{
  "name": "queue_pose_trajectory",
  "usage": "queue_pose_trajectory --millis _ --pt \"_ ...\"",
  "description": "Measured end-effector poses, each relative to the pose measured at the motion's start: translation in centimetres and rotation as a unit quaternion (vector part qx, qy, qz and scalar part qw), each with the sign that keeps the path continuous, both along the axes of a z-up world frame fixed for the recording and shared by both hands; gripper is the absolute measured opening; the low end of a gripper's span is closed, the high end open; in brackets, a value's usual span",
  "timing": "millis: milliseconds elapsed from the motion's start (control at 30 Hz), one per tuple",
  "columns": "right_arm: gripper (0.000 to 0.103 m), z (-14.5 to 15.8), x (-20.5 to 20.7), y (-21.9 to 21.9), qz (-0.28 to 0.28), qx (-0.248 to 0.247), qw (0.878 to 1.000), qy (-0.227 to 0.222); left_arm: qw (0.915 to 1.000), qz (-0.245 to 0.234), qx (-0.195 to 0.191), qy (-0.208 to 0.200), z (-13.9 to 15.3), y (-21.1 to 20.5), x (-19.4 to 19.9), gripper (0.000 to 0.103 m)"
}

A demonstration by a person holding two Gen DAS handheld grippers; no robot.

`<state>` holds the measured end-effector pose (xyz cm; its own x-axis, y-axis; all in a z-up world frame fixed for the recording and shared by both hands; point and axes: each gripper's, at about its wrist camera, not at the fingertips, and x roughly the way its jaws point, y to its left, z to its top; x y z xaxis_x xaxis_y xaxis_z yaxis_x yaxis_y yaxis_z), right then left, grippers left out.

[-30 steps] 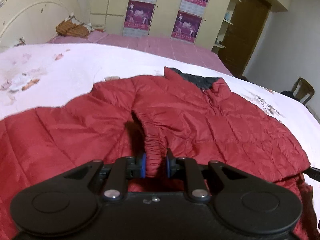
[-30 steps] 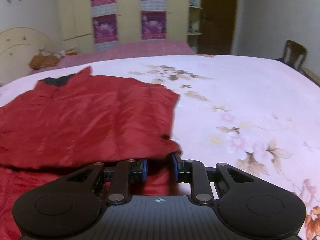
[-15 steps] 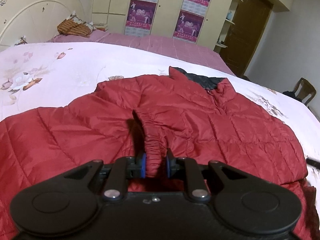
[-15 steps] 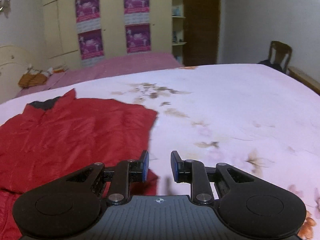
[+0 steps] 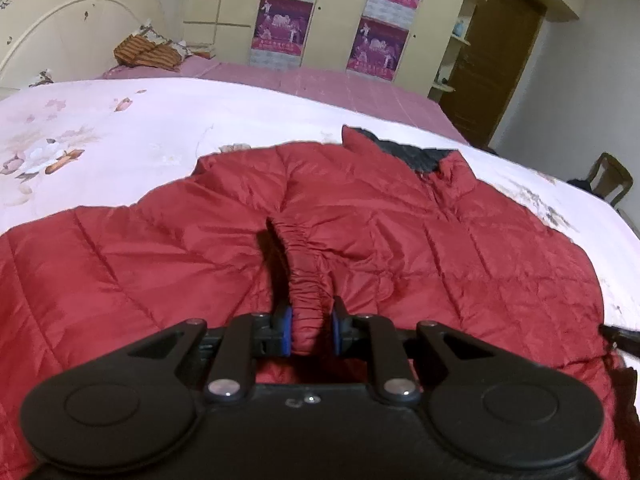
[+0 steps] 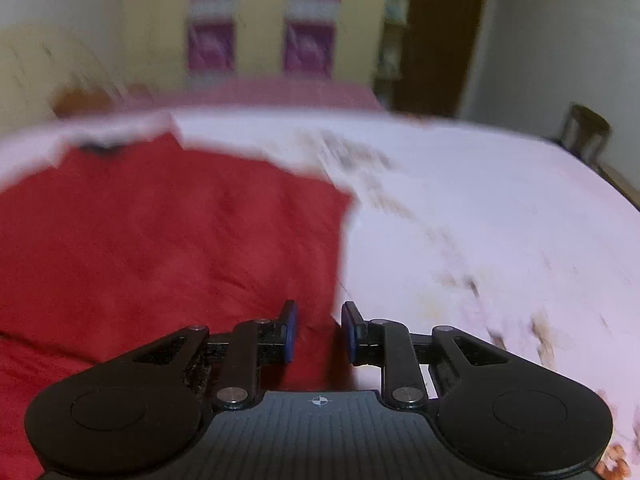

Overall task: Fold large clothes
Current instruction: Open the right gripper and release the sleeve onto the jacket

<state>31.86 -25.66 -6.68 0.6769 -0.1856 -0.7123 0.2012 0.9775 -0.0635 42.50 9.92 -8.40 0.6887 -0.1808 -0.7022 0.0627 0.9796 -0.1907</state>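
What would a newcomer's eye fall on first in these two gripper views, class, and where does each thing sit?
The red quilted jacket dominates, spread across the pale floral bedspread, its dark-lined collar toward the far side. Next comes the left gripper at the bottom of its view, pinching the jacket's gathered cuff. The right gripper hangs with nothing between its pads over the jacket's edge.

Cream wardrobe [image 5: 332, 12], brown door [image 5: 496, 60]

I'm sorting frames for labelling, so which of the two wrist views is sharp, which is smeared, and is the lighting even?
Left wrist view: sharp, quilting on the red jacket and its cuff in the left claw crisp; dim warm indoor light, fisheye bends the bed. Right wrist view: motion blur smears jacket, bedspread and wall posters; only the right claw stays sharp.
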Motion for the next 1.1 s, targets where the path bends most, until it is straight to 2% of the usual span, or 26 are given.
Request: queue_pose_trajectory --millis 100,200,300,367,433,500,633,667,700,833,867,933,1000,1100 --pt "0.023 1.5 -0.7 -0.1 -0.011 0.001 1.0 -0.022 1.0 -0.002 0.002 -0.005 0.0 0.2 0.0 0.018" --pt "0.023 2.7 -1.0 0.5 0.007 0.012 0.999 -0.051 1.0 -0.003 -0.001 -0.004 -0.1 0.3 0.1 0.018" --pt "0.023 2.0 -0.2 1.6 0.036 0.005 0.999 -0.038 1.0 0.0 -0.001 -0.006 -0.1 0.1 0.1 0.017" --pt "0.023 0.0 0.9 0.9 0.01 -0.013 1.0 0.001 1.0 -0.003 -0.005 -0.006 -0.1 0.2 0.0 0.018" --pt "0.024 0.1 0.8 -0.4 -0.012 0.018 1.0 -0.003 1.0 -0.006 0.003 -0.005 -0.1 0.0 0.0 0.018" --pt "0.023 1.0 0.4 -0.2 -0.011 0.006 1.0 -0.016 1.0 -0.005 0.002 -0.004 -0.2 0.2 0.0 0.019" --pt "0.023 2.3 0.3 -0.6 -0.011 0.021 0.999 -0.042 1.0 -0.001 0.007 -0.001 0.3 0.6 0.0 0.033" --pt "0.023 2.6 0.4 -0.9 -0.012 0.024 0.999 -0.048 0.9999 0.001 0.011 -0.008 0.6 0.7 -0.2 0.041" --pt "0.023 2.9 0.5 -1.0 -0.011 0.025 0.998 -0.056 0.9997 0.005 0.017 -0.015 1.0 0.8 -0.4 0.042" --pt "0.023 3.2 0.8 -0.9 0.005 0.04 0.997 -0.071 0.9973 0.02 0.037 -0.06 2.6 0.1 -0.7 0.033" --pt "0.023 3.1 1.0 -0.4 0.014 0.045 0.996 -0.069 0.9966 0.015 0.04 -0.07 2.9 -0.5 -0.5 0.029" --pt "0.023 2.4 1.7 0.9 0.041 0.055 0.996 -0.065 0.996 -0.001 0.036 -0.082 3.1 -1.9 0.1 0.027" --pt "0.023 1.7 2.1 2.2 0.067 0.054 0.995 -0.056 0.9969 -0.02 0.031 -0.069 2.2 -3.0 1.1 0.028" --pt "0.023 0.2 2.9 2.8 0.072 0.024 0.996 -0.038 0.9993 -0.027 0.027 -0.005 -0.8 -2.8 2.7 0.026"
